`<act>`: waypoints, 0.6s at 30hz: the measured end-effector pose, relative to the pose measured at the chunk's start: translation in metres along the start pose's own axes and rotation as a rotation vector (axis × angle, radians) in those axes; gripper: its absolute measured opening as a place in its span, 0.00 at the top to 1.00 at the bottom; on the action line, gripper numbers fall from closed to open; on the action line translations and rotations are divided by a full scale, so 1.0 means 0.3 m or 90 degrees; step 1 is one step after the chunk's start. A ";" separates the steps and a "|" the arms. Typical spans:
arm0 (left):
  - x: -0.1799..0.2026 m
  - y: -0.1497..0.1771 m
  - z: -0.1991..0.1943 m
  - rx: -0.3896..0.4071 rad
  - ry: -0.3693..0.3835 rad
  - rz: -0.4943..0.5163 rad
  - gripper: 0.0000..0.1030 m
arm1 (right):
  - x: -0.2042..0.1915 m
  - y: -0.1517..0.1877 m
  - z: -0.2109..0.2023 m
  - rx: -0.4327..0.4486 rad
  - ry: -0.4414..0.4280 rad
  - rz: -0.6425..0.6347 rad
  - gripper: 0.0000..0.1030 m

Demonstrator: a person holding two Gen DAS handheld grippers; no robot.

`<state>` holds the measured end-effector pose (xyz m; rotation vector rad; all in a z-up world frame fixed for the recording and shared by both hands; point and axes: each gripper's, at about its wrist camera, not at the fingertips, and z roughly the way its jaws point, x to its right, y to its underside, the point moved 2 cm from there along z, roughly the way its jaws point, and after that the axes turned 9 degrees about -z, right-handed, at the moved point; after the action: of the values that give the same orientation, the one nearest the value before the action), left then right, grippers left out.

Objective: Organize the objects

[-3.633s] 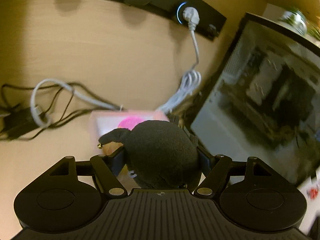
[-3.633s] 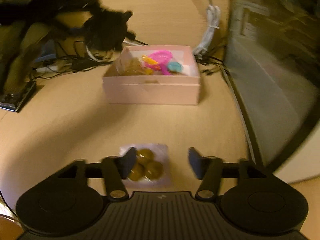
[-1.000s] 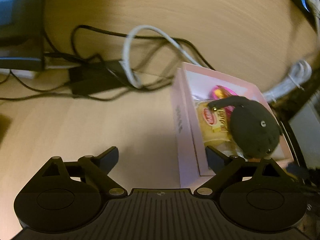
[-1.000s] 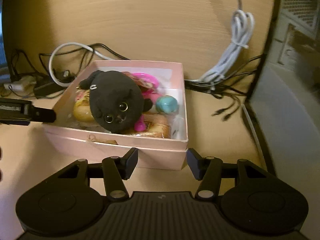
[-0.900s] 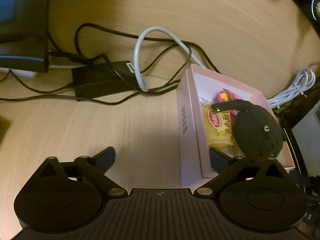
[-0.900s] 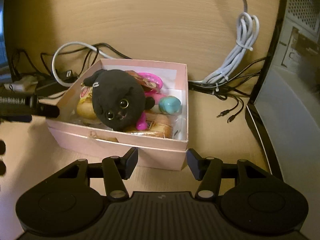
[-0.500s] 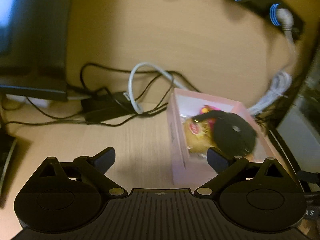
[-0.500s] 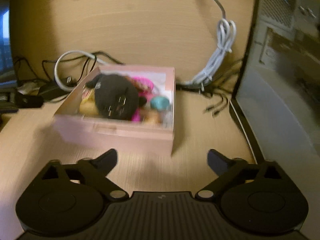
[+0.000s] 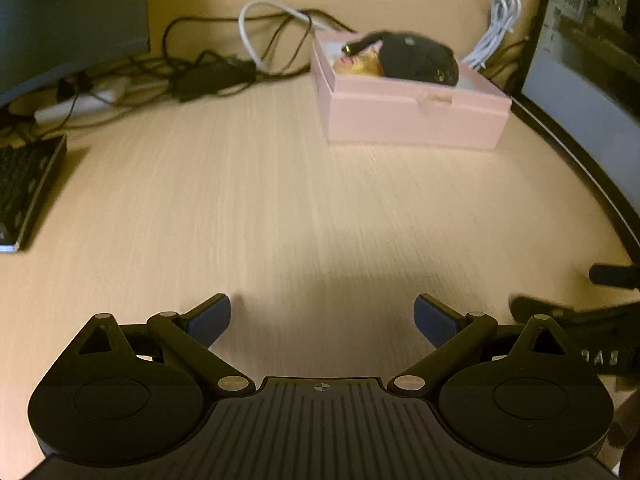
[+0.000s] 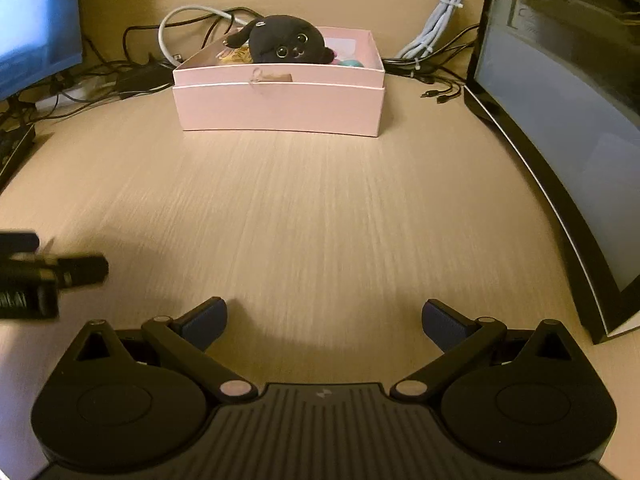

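A pink box (image 10: 280,106) stands at the far side of the wooden desk, also seen in the left wrist view as the pink box (image 9: 412,116). A black plush toy (image 10: 286,42) lies on top of its contents, with a teal ball (image 10: 352,63) and a yellow snack packet (image 10: 236,54) beside it. The same black plush toy (image 9: 416,58) shows blurred in the left wrist view. My right gripper (image 10: 324,318) is open and empty over bare desk, well short of the box. My left gripper (image 9: 322,316) is open and empty too.
Tangled cables (image 10: 132,68) and a coiled white cord (image 10: 440,20) lie behind the box. A dark glass-sided computer case (image 10: 560,128) stands at the right. A screen (image 10: 36,20) and a keyboard (image 9: 24,188) are at the left. The left gripper (image 10: 44,276) shows at the right view's left edge.
Both grippers have drawn back from the box, which now sits far ahead. The right gripper's jaws went from narrow to wide open. The plush toy stays in the box.
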<state>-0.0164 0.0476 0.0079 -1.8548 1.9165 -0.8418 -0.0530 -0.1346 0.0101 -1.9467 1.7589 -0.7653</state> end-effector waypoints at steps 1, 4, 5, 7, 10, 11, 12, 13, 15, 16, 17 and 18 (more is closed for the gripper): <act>0.001 0.014 0.002 -0.003 -0.002 -0.001 0.02 | 0.004 0.008 -0.001 0.005 0.001 0.006 0.00; 0.015 0.034 0.000 0.015 -0.021 0.012 0.02 | 0.029 0.017 0.010 0.022 -0.004 0.025 0.00; 0.016 0.034 0.001 0.019 -0.025 0.008 0.02 | 0.032 0.018 0.009 0.028 -0.005 0.022 0.00; 0.028 0.039 0.008 0.030 -0.039 0.012 0.02 | 0.035 0.018 0.015 0.038 -0.007 0.018 0.00; 0.039 0.034 0.027 0.062 -0.040 0.009 0.02 | 0.047 0.013 0.031 0.062 0.000 0.021 0.00; 0.040 0.030 0.033 0.069 -0.043 0.004 0.02 | 0.052 0.010 0.038 0.072 0.004 0.024 0.00; 0.041 0.028 0.038 0.077 -0.046 -0.001 0.02 | 0.057 0.007 0.047 0.080 0.008 0.026 0.00; 0.043 0.023 0.044 0.086 -0.050 -0.005 0.01 | 0.064 0.004 0.055 0.089 0.011 0.027 0.00; 0.047 0.028 0.052 0.112 -0.054 -0.008 0.01 | 0.075 0.003 0.066 0.107 0.015 0.028 0.00; 0.047 0.026 0.058 0.121 -0.052 -0.007 0.01 | 0.079 0.002 0.069 0.113 0.015 0.028 0.00; 0.048 0.020 0.062 0.122 -0.053 -0.008 0.01 | 0.078 -0.001 0.071 0.112 0.016 0.026 0.00; 0.050 0.014 0.065 0.122 -0.053 -0.008 0.01 | 0.078 -0.002 0.072 0.113 0.015 0.026 0.00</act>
<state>-0.0089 0.0293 -0.0074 -1.7615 1.7113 -0.9044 -0.0375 -0.1591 -0.0031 -1.7875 1.6781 -0.9012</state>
